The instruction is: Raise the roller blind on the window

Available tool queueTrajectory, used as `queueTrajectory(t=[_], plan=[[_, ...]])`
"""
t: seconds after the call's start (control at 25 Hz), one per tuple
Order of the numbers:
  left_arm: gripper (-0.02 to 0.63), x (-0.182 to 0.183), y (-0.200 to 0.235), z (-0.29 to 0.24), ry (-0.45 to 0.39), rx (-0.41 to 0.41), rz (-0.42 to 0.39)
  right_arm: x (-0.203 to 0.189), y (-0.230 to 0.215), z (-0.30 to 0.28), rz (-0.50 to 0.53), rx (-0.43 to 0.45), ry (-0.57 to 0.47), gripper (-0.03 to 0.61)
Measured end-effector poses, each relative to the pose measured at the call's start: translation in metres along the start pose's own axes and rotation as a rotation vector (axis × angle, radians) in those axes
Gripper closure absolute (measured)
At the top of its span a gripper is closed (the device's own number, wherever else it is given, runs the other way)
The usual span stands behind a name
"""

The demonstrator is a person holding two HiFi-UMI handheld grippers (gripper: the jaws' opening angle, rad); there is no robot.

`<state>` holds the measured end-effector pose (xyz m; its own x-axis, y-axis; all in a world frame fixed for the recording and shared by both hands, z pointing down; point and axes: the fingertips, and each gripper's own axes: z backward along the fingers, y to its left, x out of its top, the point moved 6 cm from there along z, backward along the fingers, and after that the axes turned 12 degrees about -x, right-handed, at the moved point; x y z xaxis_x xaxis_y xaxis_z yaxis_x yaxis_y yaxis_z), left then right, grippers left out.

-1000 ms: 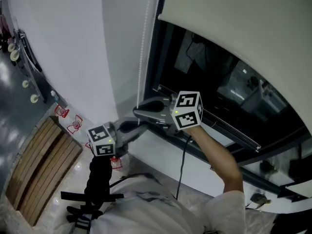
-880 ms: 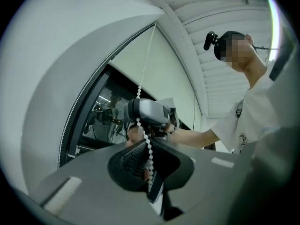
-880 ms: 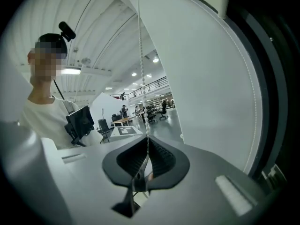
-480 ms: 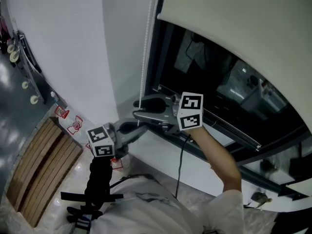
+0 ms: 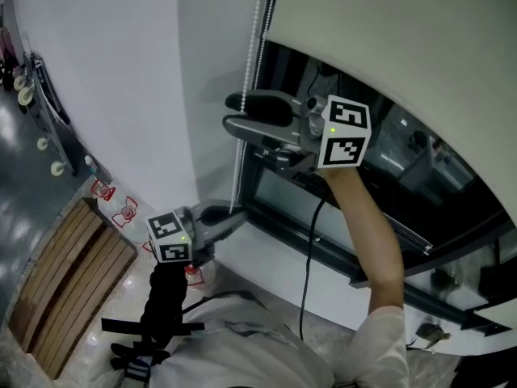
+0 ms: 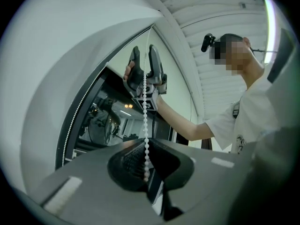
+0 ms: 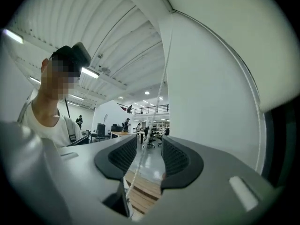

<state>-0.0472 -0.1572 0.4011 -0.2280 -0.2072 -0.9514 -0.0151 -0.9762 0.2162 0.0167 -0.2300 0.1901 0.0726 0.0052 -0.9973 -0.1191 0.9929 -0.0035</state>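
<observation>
Roller blind (image 5: 404, 23) above dark window (image 5: 452, 188), white wall (image 5: 113, 71)

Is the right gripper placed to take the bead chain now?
Probably yes: the right gripper has just been opening its jaws, and the bead chain runs free between them; the left gripper grips it below.

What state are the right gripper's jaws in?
Open: the right gripper has just been opening; its jaws stand apart with the bead chain between them.
</observation>
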Motion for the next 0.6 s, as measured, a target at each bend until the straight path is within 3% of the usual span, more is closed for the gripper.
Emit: queueTrajectory(t=[0.2, 0.36, 0.6], plan=[[0.615, 0.006, 0.006, -0.005, -0.001, 0.002, 0.004, 0.061, -0.015, -0.003, 0.062, 0.011, -0.052, 0.419], [0.615, -0.004, -0.008, 0.003, -0.005, -0.001, -0.012, 0.085, 0.006, -0.010, 0.132, 0.014, -0.066, 0.419], [0.615, 0.000, -0.004, 0.003, -0.004, 0.007, -0.011, 0.122, -0.009, -0.011, 0.151, -0.007, -0.108, 0.422]])
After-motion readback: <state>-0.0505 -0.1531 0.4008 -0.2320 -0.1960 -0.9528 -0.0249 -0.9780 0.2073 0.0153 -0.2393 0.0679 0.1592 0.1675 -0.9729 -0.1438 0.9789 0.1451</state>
